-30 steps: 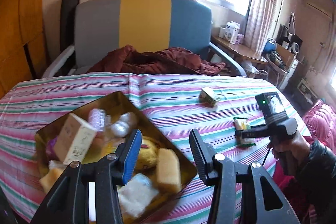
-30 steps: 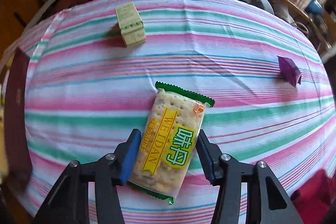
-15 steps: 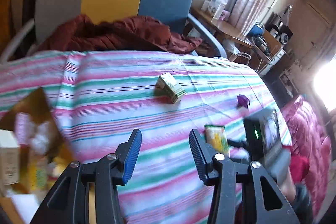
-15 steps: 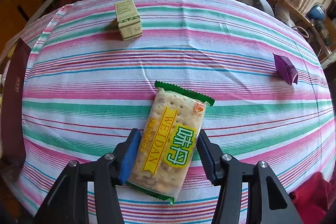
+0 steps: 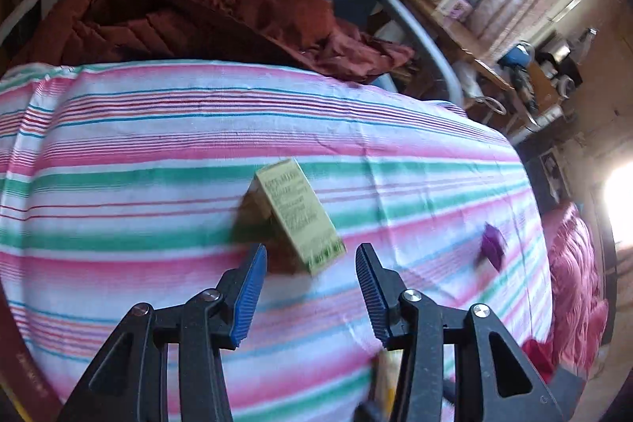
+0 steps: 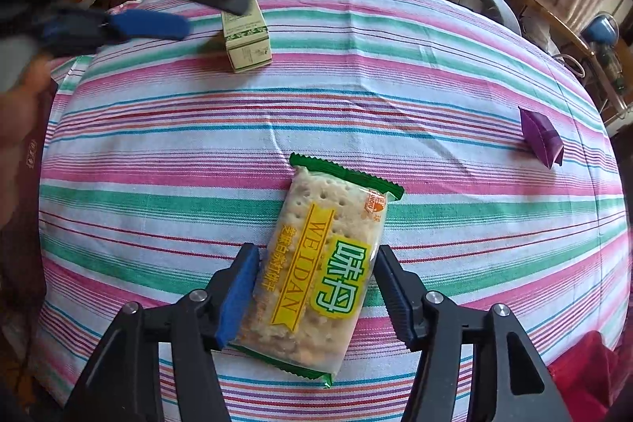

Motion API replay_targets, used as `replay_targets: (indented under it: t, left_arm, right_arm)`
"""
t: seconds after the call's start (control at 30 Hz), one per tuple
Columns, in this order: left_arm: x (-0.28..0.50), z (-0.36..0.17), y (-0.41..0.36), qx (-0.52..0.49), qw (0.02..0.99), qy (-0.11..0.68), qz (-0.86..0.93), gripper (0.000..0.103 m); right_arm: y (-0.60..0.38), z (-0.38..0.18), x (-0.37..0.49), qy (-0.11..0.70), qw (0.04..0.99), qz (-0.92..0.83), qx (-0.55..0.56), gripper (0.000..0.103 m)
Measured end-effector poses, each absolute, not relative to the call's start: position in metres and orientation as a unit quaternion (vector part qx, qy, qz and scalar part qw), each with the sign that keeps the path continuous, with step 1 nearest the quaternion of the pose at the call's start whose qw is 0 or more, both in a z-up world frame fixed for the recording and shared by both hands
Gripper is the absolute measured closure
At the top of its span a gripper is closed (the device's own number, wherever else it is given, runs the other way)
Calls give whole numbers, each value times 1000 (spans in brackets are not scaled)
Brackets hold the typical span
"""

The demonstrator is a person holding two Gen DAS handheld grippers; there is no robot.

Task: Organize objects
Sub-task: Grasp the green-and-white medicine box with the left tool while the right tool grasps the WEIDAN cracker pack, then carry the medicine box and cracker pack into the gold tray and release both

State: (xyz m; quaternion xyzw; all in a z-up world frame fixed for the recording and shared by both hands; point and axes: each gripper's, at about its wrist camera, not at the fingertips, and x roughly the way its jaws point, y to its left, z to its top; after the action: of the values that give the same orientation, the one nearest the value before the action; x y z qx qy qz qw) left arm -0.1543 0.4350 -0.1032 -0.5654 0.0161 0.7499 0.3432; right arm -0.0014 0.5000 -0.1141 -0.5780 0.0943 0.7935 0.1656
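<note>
**Left hand-held gripper closing in on the small box**

The left hand-held gripper [image 5: 310, 273] hangs with its jaws spread wide and nothing between them, just short of the small green-and-cream box [image 5: 297, 212] lying on the striped table [image 5: 118, 153]. The box sits straight ahead of the fingers, its near end almost level with the tips. Its long axis runs from far-left to near-right, slanted across the gap rather than in line with the fingers, so I judge the wrist needs a slight turn before the jaws can close squarely across the narrow sides. This left tool is plainly the nearer one to the box.

The right hand-held gripper [image 6: 316, 265] is nearer the front edge of the table, with a cracker packet [image 6: 324, 263] lying lengthwise between its fingers; both pads sit against or just beside the wrapper, and I cannot tell whether they press it. From there the box [image 6: 247, 42] lies far and to the left.

A small purple packet [image 6: 541, 135] sits well apart to the right. No container shows clearly in either view.
</note>
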Motion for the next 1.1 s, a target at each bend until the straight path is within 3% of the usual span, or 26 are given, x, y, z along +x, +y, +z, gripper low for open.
replay_targets:
  t: [0.2, 0.33, 0.67, 1.1]
  left_arm:
    - [-181, -131, 460, -584, 325, 21, 744, 58]
    - [-174, -132, 451, -570, 346, 20, 745, 67]
    - [-91, -125, 396, -535, 348, 117, 761, 73]
    - [6, -129, 349, -428, 372, 194, 800, 73]
  right_arm:
    - [500, -115, -5, 92, 165, 794, -578, 40]
    - [502, -115, -5, 92, 157, 796, -577, 41]
    - [510, -115, -2, 106, 139, 802, -572, 50]
    - [513, -116, 3, 92, 142, 804, -571, 51]
